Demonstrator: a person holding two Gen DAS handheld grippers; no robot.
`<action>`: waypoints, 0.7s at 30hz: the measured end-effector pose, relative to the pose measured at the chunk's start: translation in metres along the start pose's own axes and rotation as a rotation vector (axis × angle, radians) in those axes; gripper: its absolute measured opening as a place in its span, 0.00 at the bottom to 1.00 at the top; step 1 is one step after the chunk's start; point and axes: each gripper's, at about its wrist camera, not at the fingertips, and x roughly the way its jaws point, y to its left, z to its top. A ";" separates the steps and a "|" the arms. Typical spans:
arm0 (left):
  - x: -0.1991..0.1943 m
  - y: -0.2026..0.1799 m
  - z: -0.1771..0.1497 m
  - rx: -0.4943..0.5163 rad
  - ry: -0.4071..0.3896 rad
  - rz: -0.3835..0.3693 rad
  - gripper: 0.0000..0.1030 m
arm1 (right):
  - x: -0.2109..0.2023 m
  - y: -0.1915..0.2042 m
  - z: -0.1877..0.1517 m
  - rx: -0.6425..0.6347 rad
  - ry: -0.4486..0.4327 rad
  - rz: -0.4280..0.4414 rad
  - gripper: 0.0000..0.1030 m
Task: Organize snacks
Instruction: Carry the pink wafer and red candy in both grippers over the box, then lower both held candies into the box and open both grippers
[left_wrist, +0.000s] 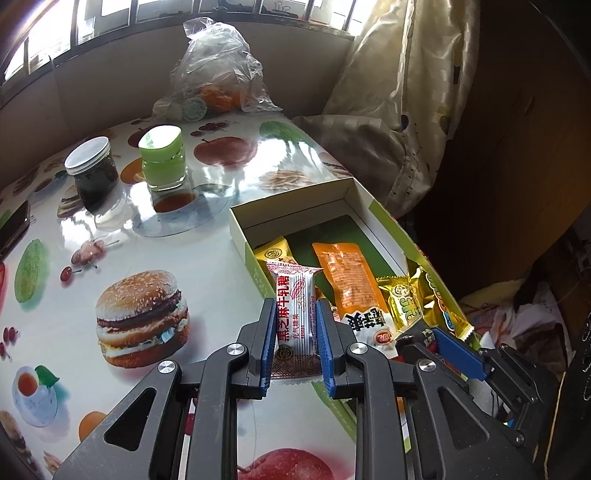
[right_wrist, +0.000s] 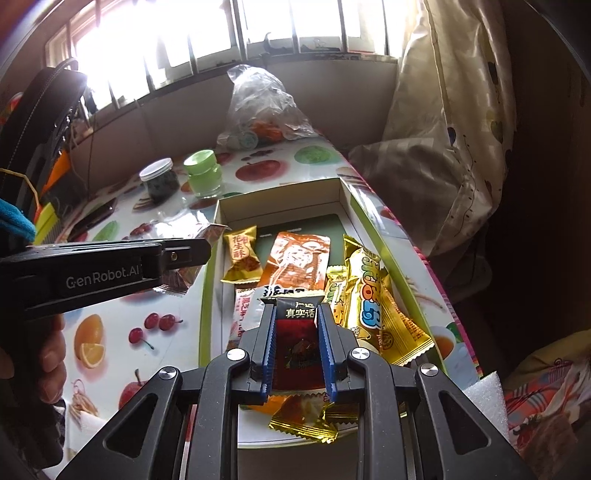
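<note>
My left gripper (left_wrist: 294, 308) is shut on a white candy packet (left_wrist: 295, 314) with red and black print, held just above the near left wall of the open cardboard box (left_wrist: 288, 199). From the right wrist view the left gripper (right_wrist: 199, 254) shows side-on at the box's left edge. The right gripper (right_wrist: 295, 312) is shut on a dark red and black packet (right_wrist: 297, 347) over the near end of the box (right_wrist: 280, 190). Inside lie a yellow peanut candy (right_wrist: 242, 254), an orange packet (right_wrist: 295, 258), a long gold packet (right_wrist: 373, 295) and another white packet (right_wrist: 245, 314).
A dark jar with a white lid (left_wrist: 94, 173), a green jar (left_wrist: 162, 158) and a plastic bag of oranges (left_wrist: 218, 74) stand on the far side of the fruit-print table (left_wrist: 207, 251). A phone (left_wrist: 13, 225) lies far left. Curtain (left_wrist: 399, 92) hangs right. A hand (right_wrist: 48, 354) holds the left gripper.
</note>
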 end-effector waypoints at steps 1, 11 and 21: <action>0.002 -0.001 0.000 0.002 0.003 -0.001 0.21 | 0.002 -0.001 0.000 0.001 0.001 -0.006 0.20; 0.017 -0.003 0.001 0.009 0.019 0.003 0.21 | 0.014 -0.009 -0.002 0.023 0.006 -0.017 0.20; 0.022 -0.009 0.006 0.021 0.019 0.001 0.21 | 0.022 -0.008 0.002 -0.001 -0.008 -0.031 0.20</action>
